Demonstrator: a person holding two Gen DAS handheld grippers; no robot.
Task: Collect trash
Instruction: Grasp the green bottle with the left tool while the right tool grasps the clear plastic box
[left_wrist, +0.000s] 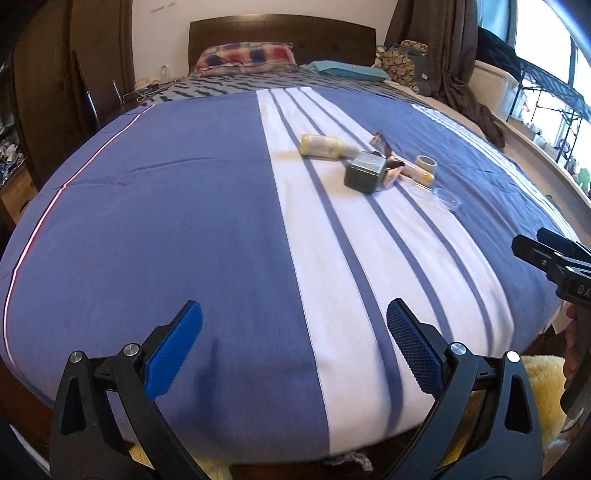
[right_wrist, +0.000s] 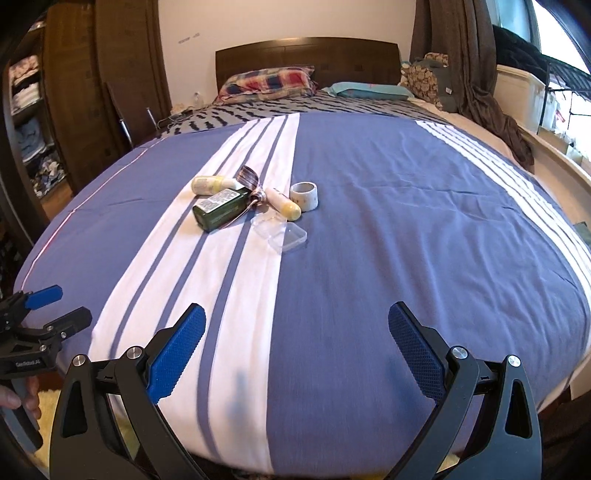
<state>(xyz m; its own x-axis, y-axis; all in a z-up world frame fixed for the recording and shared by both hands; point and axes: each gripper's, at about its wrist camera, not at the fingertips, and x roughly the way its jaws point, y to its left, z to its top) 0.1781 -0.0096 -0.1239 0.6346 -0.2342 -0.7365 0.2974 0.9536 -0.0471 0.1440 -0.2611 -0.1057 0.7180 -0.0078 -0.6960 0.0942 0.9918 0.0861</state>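
lying mid-bed, trash pile (right_wrist: 255, 206) well beyond both wide-open jaws

Home bedroom (bed (right_wrist: 369, 240), pillows (right_wrist: 266, 84), wardrobe (right_wrist: 70, 92)).

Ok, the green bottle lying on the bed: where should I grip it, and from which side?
Grip the green bottle across its flat body, mid-length, coming from above. It lies on its side with a wrapper and a yellow bottle crowding the cap end, while the near end looks clear. The right tool is open and faces it.
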